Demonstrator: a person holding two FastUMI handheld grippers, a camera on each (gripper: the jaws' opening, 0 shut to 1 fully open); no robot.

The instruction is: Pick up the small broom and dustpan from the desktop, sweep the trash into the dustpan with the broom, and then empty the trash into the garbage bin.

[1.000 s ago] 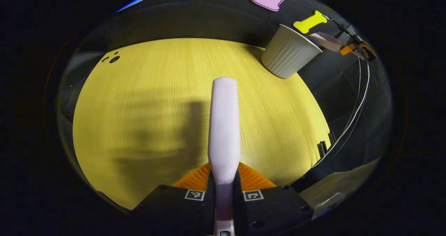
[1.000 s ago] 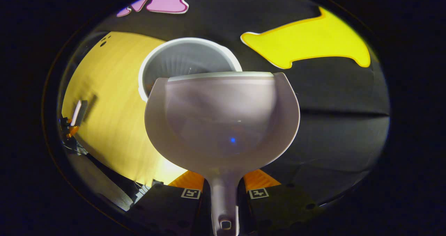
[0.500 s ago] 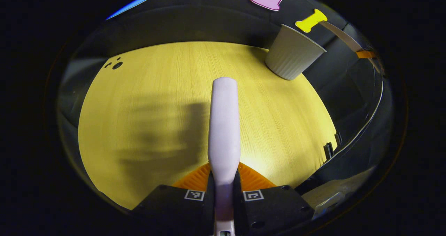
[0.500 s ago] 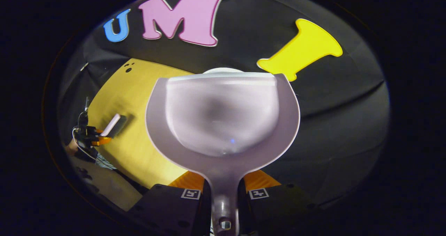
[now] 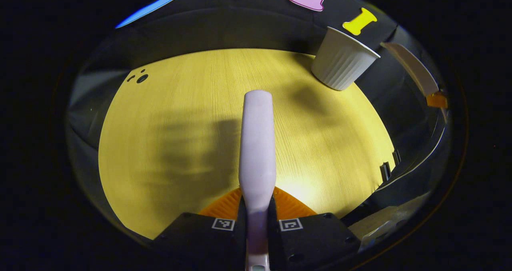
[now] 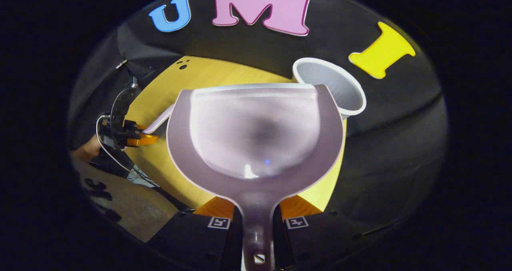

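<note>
Now 1 broom (image 5: 258, 143) clamped in left gripper (image 5: 257, 217) fingers, 1 dustpan (image 6: 256, 131) clamped in right gripper (image 6: 258, 215); 1 bin (image 6: 330, 87) on desk (image 5: 180, 123).

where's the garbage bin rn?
Garbage bin stands at the desktop's far right corner in the left gripper view; in the right gripper view it's just behind the dustpan's upper right.

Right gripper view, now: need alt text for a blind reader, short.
The right tongs are shut on the handle of a pale dustpan, its scoop looking empty and held up over a yellow wooden desktop. A white ribbed garbage bin stands on the desktop past the pan's right corner. At left, the left tongs hold the small broom over the desktop.
</note>
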